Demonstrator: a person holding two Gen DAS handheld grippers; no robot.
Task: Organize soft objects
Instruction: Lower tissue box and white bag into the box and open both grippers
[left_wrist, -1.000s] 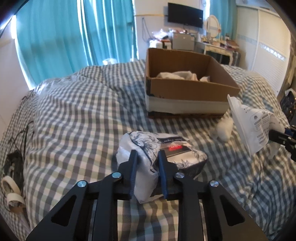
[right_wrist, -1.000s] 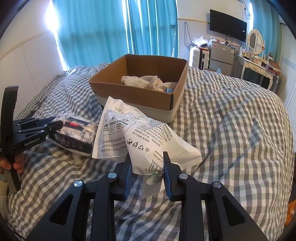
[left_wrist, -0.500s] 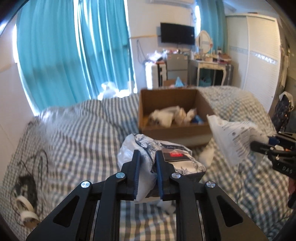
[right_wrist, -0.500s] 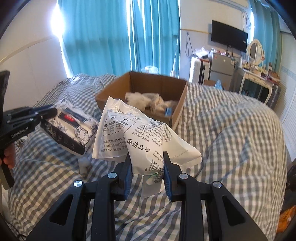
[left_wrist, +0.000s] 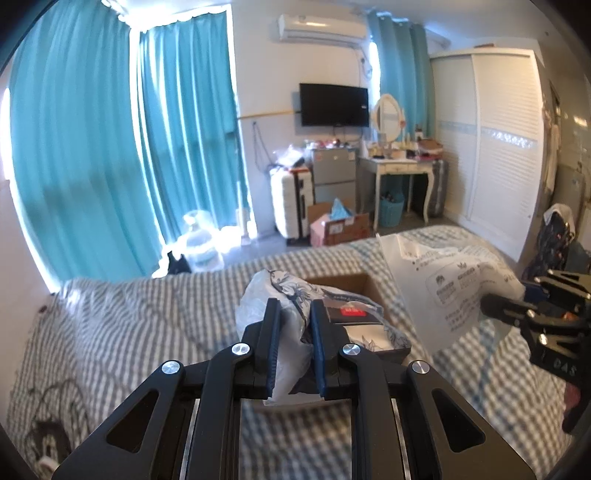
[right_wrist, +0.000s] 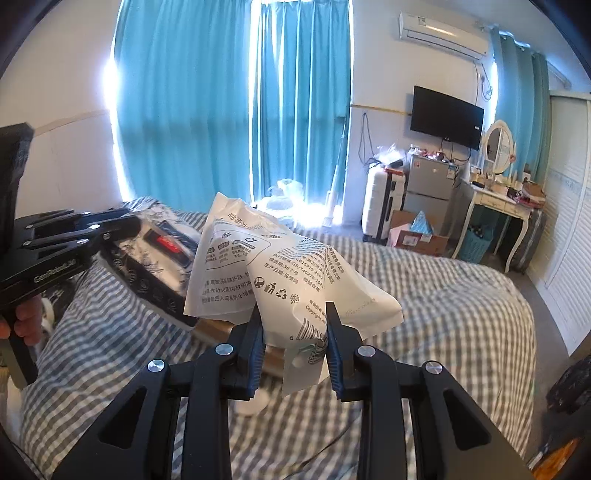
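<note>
With the left tool (left_wrist: 293, 345) clamping the floral tissue pack (left_wrist: 332, 317) and the right tool (right_wrist: 294, 345) pinching the white pouch (right_wrist: 280, 273), both by slack wrapper, either may slip short of the box (left_wrist: 343, 283), seemingly below.

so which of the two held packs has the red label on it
The floral tissue pack in the left gripper; the right gripper holds a plain white pouch with black print.

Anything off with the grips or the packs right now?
Nothing damaged or spilled. Both grips look off-centre: the left tool pinches the floral tissue pack by one crumpled end, and the right tool holds the white printed pack by a corner, so both hang tilted.
</note>
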